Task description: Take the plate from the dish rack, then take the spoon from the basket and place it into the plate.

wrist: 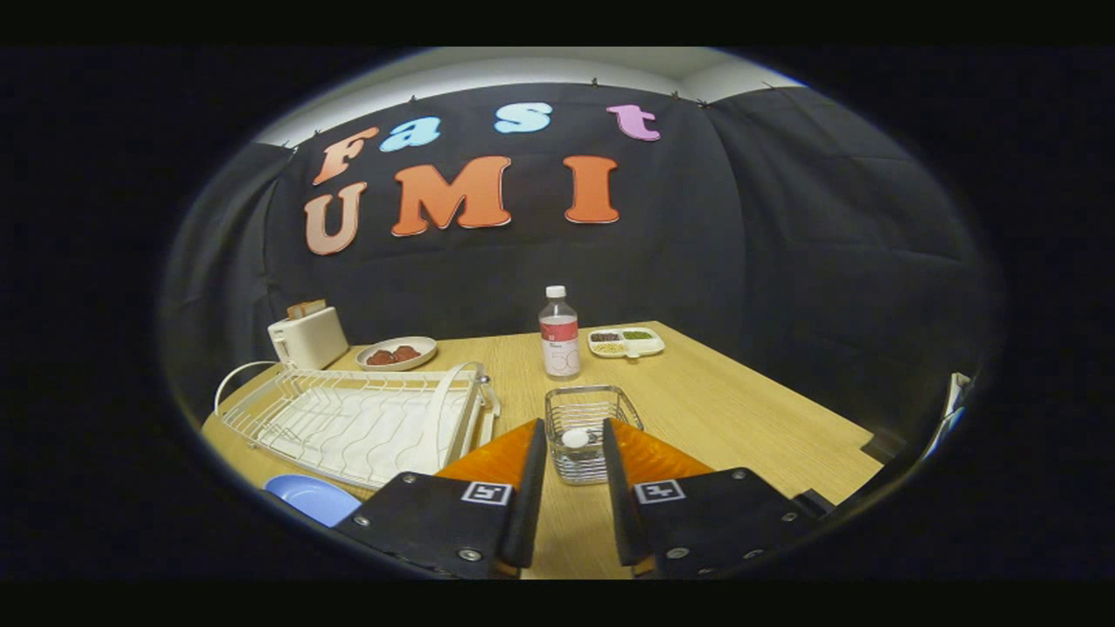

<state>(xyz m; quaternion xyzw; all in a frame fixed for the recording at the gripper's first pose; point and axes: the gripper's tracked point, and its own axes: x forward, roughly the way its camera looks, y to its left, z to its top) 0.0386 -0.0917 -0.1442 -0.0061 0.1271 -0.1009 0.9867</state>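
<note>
Your tongs point(574, 453) sit lowest in the frame, right in front of the camera. Their two fingers are parted with a gap between them, and nothing is pinched in that gap, so they are let go and free.

Look through the gap. You see the wire basket point(592, 409) straight ahead, at the middle of the frame, just past the fingertips. Inside it there is a small white round thing, and I think that is the end of the spoon point(575, 438). If so, the spoon stands almost straight up, with its long side running up and down, but it is too small for me to be sure.

Now look at the lower left of the frame. The blue plate point(309, 496) lies flat on the table point(740, 418), just beside your left finger. It is out of the white dish rack point(357, 418), which sits behind it in the left middle of the frame. So I think the plate step is done and the spoon step comes next.

The basket is dead ahead, so you go forward and a little down. The fingers need to come to the two sides of the spoon's top. Then the spoon must travel left and toward you to reach the plate.

A bottle point(559, 335) stands behind the basket, near the middle of the frame. Take care not to bump it.
</note>
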